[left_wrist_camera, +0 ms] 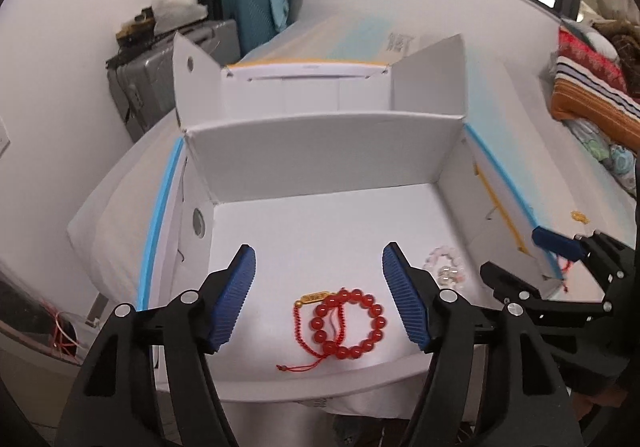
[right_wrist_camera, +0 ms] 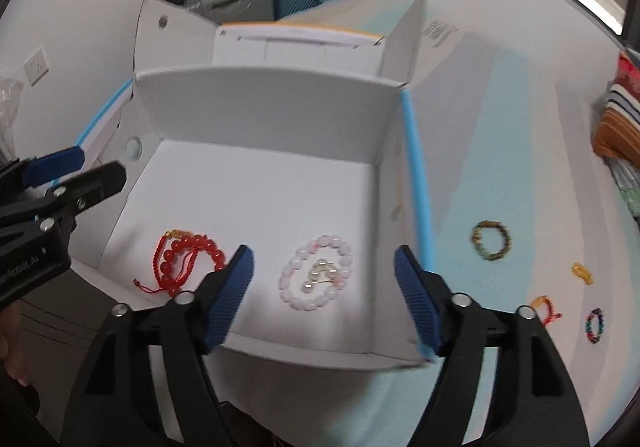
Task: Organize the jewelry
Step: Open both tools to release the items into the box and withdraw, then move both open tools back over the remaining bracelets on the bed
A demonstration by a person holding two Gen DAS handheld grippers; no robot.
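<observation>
Left wrist view: the left gripper point(left_wrist_camera: 319, 299) hangs over the near part of an open white box point(left_wrist_camera: 320, 155), its blue-padded jaws spread wide with nothing between them. Directly below the gap, on the box floor, lies a red bead bracelet point(left_wrist_camera: 347, 323) overlapping a red cord bracelet point(left_wrist_camera: 310, 317) with a small gold charm. To the right of them, also in the box, sits a pale pink bead bracelet point(left_wrist_camera: 446, 267), partly hidden behind the right jaw. The right gripper point(left_wrist_camera: 560, 259) shows at the right edge, near the box's right wall; whether it is spread or closed cannot be told from here. A small amber piece point(left_wrist_camera: 580, 217) lies on the surface beyond it

Right wrist view: the right gripper point(right_wrist_camera: 324, 299) is spread wide and empty, poised above the pale pink bead bracelet point(right_wrist_camera: 316, 273), which has a cluster of clear beads point(right_wrist_camera: 320, 275) inside its ring. The red bracelets point(right_wrist_camera: 188, 263) lie to its left. Outside the box, on the pale blue surface point(right_wrist_camera: 500, 175) to the right, four pieces wait well apart from the box: a brown-green bead bracelet point(right_wrist_camera: 491, 240), an amber piece point(right_wrist_camera: 582, 273), a red-and-orange cord piece point(right_wrist_camera: 546, 307), and a multicoloured bead ring point(right_wrist_camera: 596, 325)

The sorting looks partly done, both hands empty between placements. The next move likely calls for the right gripper to swing right past the box wall, lower over one loose piece, and close gently on its thin beaded band
</observation>
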